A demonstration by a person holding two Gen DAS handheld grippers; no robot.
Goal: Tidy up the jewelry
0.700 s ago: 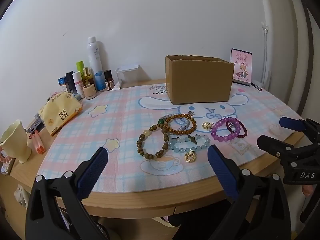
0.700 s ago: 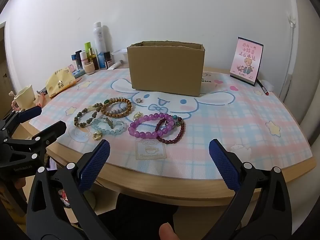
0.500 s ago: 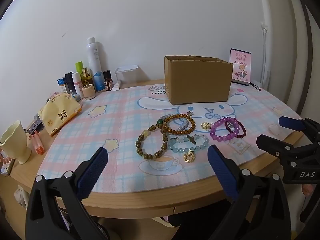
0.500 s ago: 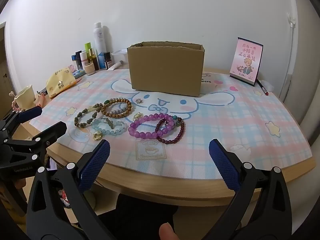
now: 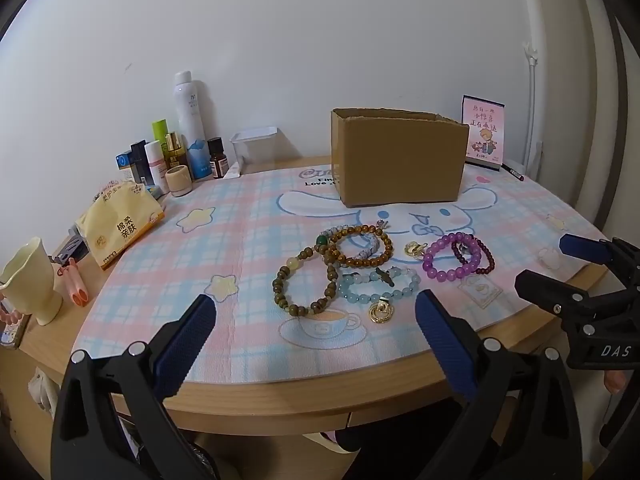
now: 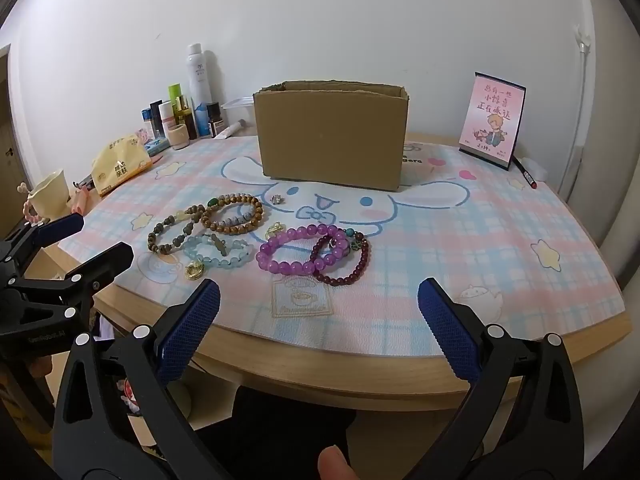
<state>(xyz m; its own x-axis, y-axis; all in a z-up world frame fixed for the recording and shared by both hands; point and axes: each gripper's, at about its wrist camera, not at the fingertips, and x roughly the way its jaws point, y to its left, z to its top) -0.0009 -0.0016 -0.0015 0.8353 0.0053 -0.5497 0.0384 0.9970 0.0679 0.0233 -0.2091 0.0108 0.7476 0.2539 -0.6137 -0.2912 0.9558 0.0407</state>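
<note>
Several bead bracelets lie in a cluster on the plaid mat (image 5: 224,248): a dark wooden one (image 5: 302,280), a brown one (image 5: 362,244), a pale blue one (image 5: 378,286), a purple one (image 6: 302,248) and a dark red one (image 6: 342,258). Gold charms (image 5: 382,311) lie among them. An open cardboard box (image 6: 332,136) stands behind them. My left gripper (image 5: 316,328) is open and empty, near the table's front edge before the wooden bracelet. My right gripper (image 6: 320,316) is open and empty, before the purple bracelet.
Cosmetic bottles (image 5: 188,128), a yellow tissue pack (image 5: 120,224) and a cream cup (image 5: 32,280) stand at the left. A pink card (image 6: 492,120) and a pen (image 6: 526,176) are at the back right. The wall is close behind.
Both grippers have shifted only slightly; the view has drifted a little. Nothing on the table has moved.
</note>
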